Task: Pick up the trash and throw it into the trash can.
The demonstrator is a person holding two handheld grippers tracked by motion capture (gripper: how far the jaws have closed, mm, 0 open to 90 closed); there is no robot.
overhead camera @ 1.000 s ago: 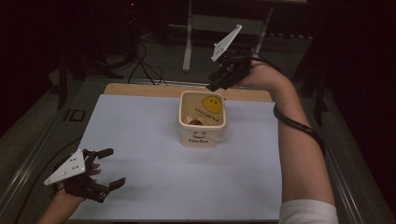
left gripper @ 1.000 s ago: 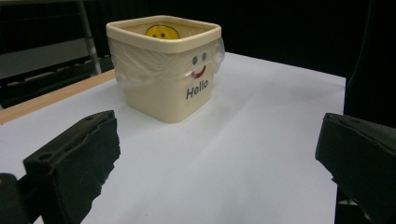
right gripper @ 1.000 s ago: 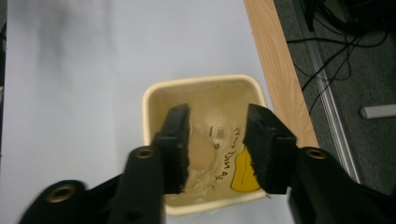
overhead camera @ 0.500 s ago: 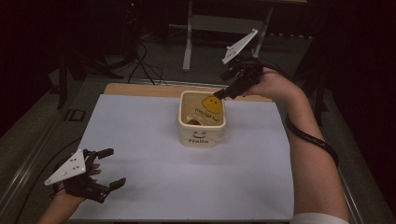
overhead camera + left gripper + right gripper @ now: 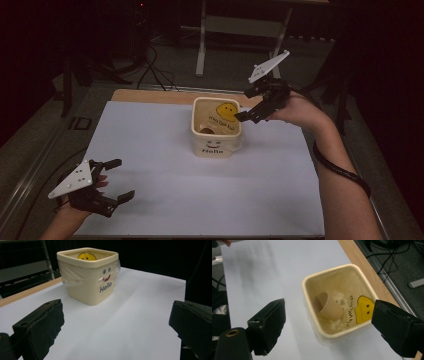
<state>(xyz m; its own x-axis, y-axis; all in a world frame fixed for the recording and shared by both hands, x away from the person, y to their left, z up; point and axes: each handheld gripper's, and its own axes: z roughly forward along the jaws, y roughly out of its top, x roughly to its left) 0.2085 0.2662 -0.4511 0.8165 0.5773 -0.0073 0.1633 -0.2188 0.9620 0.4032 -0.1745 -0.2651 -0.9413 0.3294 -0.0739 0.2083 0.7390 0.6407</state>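
Observation:
A cream square tub (image 5: 215,148) marked "Hello", lined with clear plastic film, stands at the far middle of the white sheet (image 5: 165,200). A brown paper cup (image 5: 329,308) lies on its side inside, beside a yellow smiley sticker (image 5: 363,308); the cup (image 5: 206,129) also shows in the high view. My right gripper (image 5: 243,106) hovers open just above the tub's right rim, its jaws spread wide over the tub (image 5: 308,302) with nothing between them. My left gripper (image 5: 124,178) rests open at the near left, facing the tub (image 5: 87,290) from well away.
A wooden table edge (image 5: 150,96) runs behind the sheet. Past it, a metal stand leg (image 5: 202,45) and cables (image 5: 150,65) lie on the dark floor. A black cable (image 5: 345,170) trails along the right forearm.
My right gripper has come down and rightward, from above the tub's far rim to beside its right rim. The left gripper has stayed put.

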